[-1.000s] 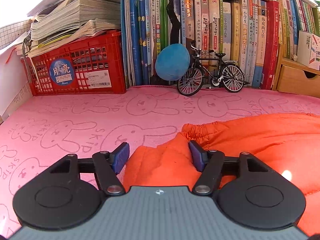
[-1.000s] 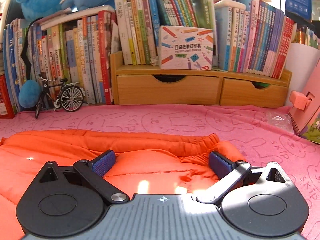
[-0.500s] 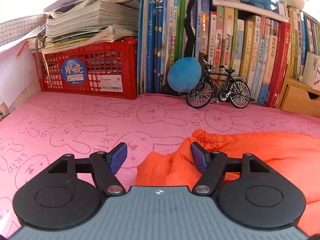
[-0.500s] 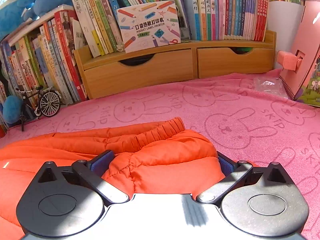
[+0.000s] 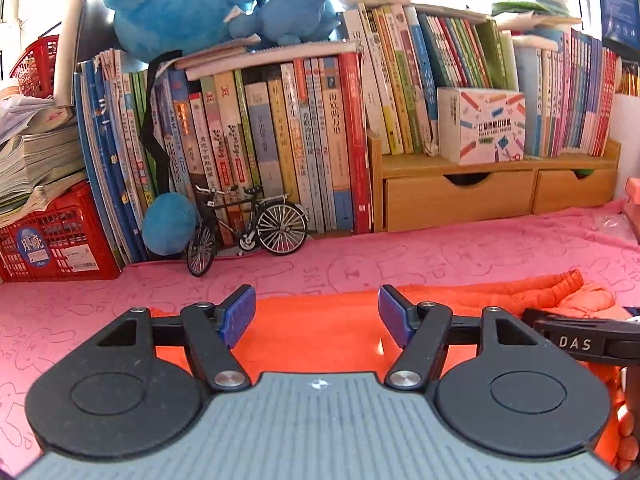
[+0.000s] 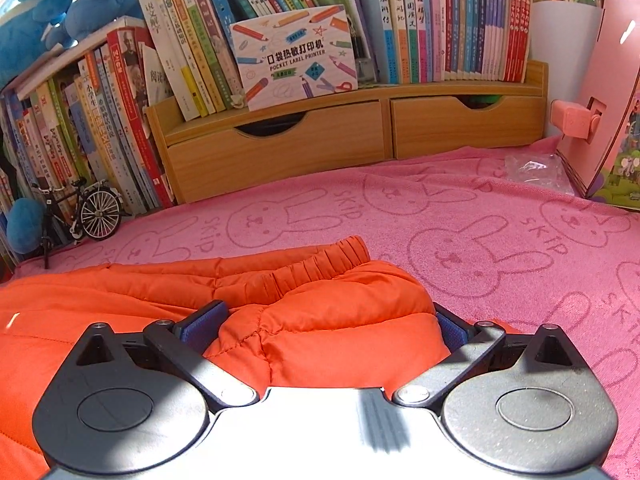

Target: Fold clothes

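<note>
An orange padded jacket is spread on a bench covered by a pink rabbit-print cloth. In the right wrist view, the right claw is seen spread wide, with a puffy fold of the jacket bulging between its blue pads; whether the pads press the fabric cannot be told. An elastic cuff lies at 12 o'clock from that fold.

In the left wrist view, the left claw is released, held over the flat orange fabric with nothing gripped between its pads. At 3 o'clock, a black part marked "DAS" is seen over the bunched jacket edge. At 11 o'clock a model bicycle is parked before a row of books, with a red crate at 9 o'clock and wooden drawers at 1 o'clock.
</note>
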The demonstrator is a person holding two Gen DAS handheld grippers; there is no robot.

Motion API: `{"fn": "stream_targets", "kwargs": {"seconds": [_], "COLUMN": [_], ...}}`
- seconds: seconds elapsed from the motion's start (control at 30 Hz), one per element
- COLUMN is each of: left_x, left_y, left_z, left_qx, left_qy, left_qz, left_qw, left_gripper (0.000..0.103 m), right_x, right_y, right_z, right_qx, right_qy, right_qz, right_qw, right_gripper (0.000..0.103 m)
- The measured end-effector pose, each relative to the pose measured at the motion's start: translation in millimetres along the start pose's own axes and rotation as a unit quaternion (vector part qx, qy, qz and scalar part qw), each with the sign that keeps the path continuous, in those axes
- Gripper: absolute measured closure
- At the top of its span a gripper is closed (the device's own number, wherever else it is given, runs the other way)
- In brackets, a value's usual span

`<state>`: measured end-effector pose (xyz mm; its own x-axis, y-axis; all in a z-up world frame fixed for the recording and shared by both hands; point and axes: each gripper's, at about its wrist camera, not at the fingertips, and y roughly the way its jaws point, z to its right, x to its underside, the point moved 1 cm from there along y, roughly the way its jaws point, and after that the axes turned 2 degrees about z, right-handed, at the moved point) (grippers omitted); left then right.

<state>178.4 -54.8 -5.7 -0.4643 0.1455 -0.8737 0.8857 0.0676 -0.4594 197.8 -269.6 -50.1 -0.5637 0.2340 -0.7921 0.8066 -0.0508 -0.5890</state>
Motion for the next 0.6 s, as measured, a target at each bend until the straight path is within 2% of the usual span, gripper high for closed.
{"fn": "stream_targets", "kwargs": {"seconds": [0.07, 0.27, 0.6], "left_x": [5.2, 24.3, 35.7], "left_y": [15.6, 19.9, 28.2], "left_z": [17.1, 22.9, -11.9], "left_qx": [-0.012, -0.05, -0.063], "left_qy": [0.019, 0.081, 0.087], "left_qz": [-0.021, 0.002, 0.004], "left_qw": [0.9995, 0.9955, 0.9942], "left_gripper": [0.032, 0.03, 0.024], "right_x": [-0.2, -0.4, -0.9], "right_y": [-0.4, -1.8, -3.1], "right_z": [0.1, 2.6, 0.4], "right_qx": [-0.002, -0.012, -0.016], "right_qy": [0.003, 0.011, 0.005], "right_qz": [0.001, 0.004, 0.003], "right_qw": [1.0, 1.0, 1.0], "right_gripper": [0.001, 0.0, 0.0]}}
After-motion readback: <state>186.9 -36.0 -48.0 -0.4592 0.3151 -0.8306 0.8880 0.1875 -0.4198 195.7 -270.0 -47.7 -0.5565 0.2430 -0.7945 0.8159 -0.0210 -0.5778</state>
